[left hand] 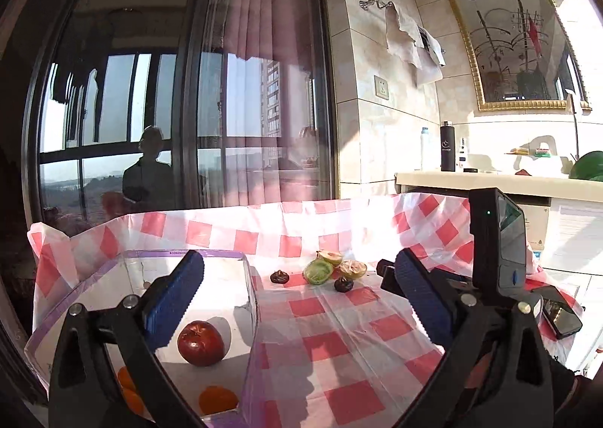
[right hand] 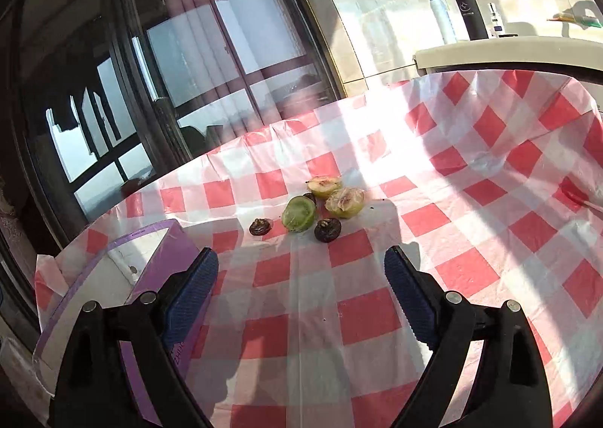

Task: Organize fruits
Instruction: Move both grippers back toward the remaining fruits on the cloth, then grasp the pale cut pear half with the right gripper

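Observation:
A clear box with a purple rim (left hand: 241, 258) sits at the table's left; it also shows in the right wrist view (right hand: 150, 232). Inside lie a red apple (left hand: 201, 342) and orange fruits (left hand: 218, 399). My left gripper (left hand: 297, 300) is open and empty, its left finger over the box. Cut green fruit pieces (left hand: 318, 272) and dark pits (left hand: 279, 277) lie mid-table. In the right wrist view the green pieces (right hand: 299, 214) and pits (right hand: 327, 230) lie ahead of my right gripper (right hand: 301, 292), which is open and empty.
The table wears a red-and-white checked cloth (right hand: 471, 239). A black device (left hand: 497, 239) and a phone (left hand: 561, 315) sit at the table's right. Behind stand a counter (left hand: 490, 179) with bottles (left hand: 447, 147) and a glass door (left hand: 188, 107) at left.

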A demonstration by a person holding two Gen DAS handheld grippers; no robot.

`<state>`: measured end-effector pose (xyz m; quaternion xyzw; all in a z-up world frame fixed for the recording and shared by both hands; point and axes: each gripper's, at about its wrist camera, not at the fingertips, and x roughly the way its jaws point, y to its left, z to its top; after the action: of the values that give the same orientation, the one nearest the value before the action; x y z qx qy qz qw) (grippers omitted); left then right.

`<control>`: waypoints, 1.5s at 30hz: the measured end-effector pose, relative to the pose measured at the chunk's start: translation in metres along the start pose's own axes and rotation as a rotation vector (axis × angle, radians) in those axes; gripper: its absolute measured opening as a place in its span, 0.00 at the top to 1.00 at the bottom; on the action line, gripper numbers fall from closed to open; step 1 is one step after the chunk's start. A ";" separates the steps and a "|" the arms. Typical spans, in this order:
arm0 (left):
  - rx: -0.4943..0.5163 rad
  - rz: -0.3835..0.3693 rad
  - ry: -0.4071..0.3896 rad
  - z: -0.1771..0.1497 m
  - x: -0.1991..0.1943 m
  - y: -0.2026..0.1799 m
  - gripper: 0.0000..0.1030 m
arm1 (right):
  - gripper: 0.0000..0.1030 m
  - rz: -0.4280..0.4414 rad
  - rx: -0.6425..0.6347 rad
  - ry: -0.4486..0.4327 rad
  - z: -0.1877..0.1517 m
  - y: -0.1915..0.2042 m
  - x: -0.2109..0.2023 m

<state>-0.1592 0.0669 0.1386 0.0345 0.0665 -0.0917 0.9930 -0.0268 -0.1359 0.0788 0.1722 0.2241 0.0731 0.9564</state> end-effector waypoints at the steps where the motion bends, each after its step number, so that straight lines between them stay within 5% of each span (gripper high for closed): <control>1: 0.007 -0.058 0.044 -0.006 0.016 -0.013 0.02 | 0.16 -0.047 0.012 0.013 0.001 -0.015 0.004; 4: -0.044 -0.168 0.199 -0.029 0.075 -0.033 0.02 | 0.16 -0.133 0.041 0.044 0.000 -0.056 0.014; 9: -0.229 -0.083 0.471 -0.066 0.174 -0.016 0.02 | 0.16 -0.199 0.119 0.095 -0.007 -0.111 0.032; 12: -0.256 -0.060 0.528 -0.081 0.209 -0.006 0.02 | 0.16 -0.179 0.164 0.120 -0.002 -0.119 0.044; 16: -0.274 -0.034 0.611 -0.089 0.234 -0.001 0.02 | 0.16 -0.184 0.045 0.173 0.013 -0.099 0.080; 27: -0.422 -0.041 0.613 -0.097 0.234 0.017 0.02 | 0.16 -0.140 -0.110 0.337 0.050 -0.052 0.214; 38: -0.424 -0.039 0.611 -0.098 0.233 0.016 0.02 | 0.17 -0.173 -0.271 0.463 0.048 -0.008 0.274; 42: -0.424 -0.037 0.613 -0.098 0.233 0.016 0.02 | 0.21 -0.204 -0.270 0.482 0.050 -0.006 0.291; 45: -0.427 -0.037 0.614 -0.099 0.233 0.016 0.02 | 0.39 -0.213 -0.289 0.467 0.052 -0.006 0.291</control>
<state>0.0580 0.0495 0.0097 -0.1486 0.3796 -0.0789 0.9097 0.2559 -0.0936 0.0032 -0.0118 0.4424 0.0410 0.8958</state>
